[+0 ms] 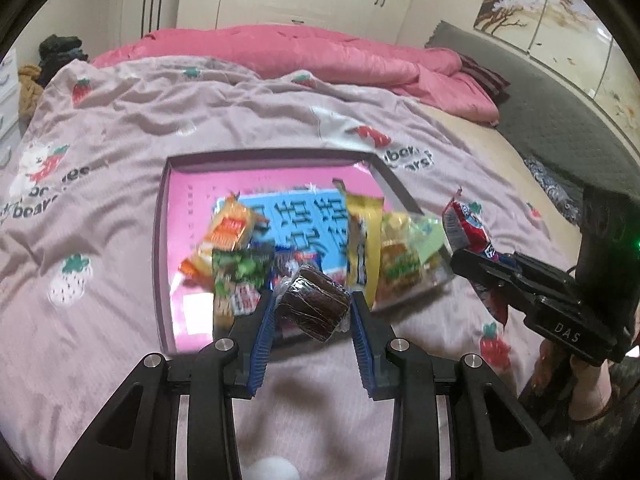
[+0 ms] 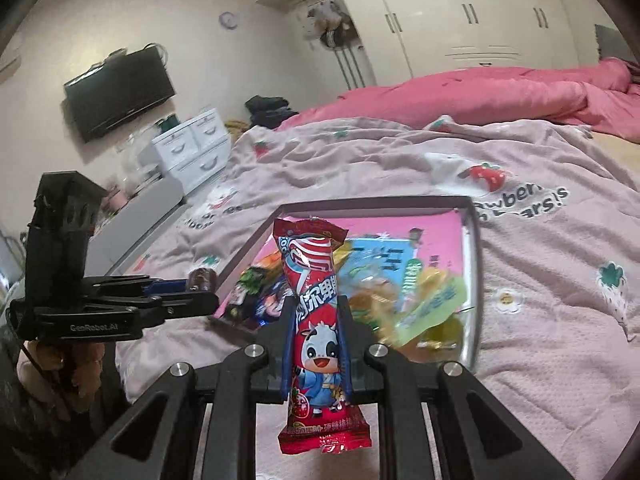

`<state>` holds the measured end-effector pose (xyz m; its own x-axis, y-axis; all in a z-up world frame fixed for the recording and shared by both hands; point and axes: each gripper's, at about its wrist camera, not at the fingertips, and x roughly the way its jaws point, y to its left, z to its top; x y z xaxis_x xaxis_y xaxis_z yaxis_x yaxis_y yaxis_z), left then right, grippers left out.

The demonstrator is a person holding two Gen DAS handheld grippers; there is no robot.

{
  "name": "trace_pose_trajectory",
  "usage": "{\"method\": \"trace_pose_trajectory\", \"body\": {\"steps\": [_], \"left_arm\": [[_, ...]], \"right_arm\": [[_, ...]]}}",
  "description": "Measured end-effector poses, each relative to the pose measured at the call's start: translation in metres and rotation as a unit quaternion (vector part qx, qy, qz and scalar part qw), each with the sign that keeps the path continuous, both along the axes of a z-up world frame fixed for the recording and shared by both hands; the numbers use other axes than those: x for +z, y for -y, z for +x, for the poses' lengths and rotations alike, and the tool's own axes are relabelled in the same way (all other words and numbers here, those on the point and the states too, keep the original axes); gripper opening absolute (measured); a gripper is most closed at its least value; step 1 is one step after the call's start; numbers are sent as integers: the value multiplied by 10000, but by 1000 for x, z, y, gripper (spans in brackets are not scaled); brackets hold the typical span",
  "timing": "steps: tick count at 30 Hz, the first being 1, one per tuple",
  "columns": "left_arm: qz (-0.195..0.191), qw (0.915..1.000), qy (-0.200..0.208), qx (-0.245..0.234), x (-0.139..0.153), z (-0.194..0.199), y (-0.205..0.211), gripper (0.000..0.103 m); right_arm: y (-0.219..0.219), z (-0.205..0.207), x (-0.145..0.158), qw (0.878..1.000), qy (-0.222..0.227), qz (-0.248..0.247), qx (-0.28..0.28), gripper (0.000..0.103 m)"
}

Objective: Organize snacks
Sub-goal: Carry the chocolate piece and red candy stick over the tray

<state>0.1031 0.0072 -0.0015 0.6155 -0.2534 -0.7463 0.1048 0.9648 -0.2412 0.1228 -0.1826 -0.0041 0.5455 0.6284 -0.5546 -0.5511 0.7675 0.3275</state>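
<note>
A shallow box [image 1: 272, 154] with a dark rim and pink floor lies on the bed. It holds several snack packets, among them an orange one [image 1: 230, 228], a yellow one [image 1: 362, 236] and a clear bag [image 1: 404, 248]. My left gripper [image 1: 314, 300] is shut on a dark brown wrapped cake [image 1: 316, 304], held above the box's near edge. The right wrist view shows the left gripper [image 2: 200, 292] and its brown cake [image 2: 202, 278] left of the box [image 2: 380, 202]. My right gripper [image 2: 316, 300] is shut on a red cartoon-cow candy packet [image 2: 316, 320]. It hangs at the box's right side [image 1: 460, 260].
The bed is covered by a pale pink strawberry-print blanket [image 1: 120, 152], with a bunched pink quilt [image 1: 320, 52] behind. A grey mat [image 1: 540, 92] lies at the far right. White drawers [image 2: 192, 140] and a wall TV [image 2: 120, 92] stand left of the bed.
</note>
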Motion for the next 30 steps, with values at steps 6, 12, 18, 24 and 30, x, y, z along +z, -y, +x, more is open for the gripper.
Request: {"method": "trace_pose_trajectory", "body": {"steps": [6,12,18,24,30], "left_arm": [[60,9999,74,48,0,14,6,38],[87,9999,26,92,-9,33,10,38],[101,9998,-61,142,-22,49,12,38],[129,9997,-177,138,-34,58,13,38],[134,9996,-235,117,-41,62,14,38]], "right_arm": [[10,16,5,9992,111,135,-362,18],[15,32,1,9978,78,103,-656,18],[16,47,-11,9967,-67,44,-804,18],[15,58,-21,9961,-185,-6,-868,18],[11,64,-27,9961,-270,-27,-845,19]]}}
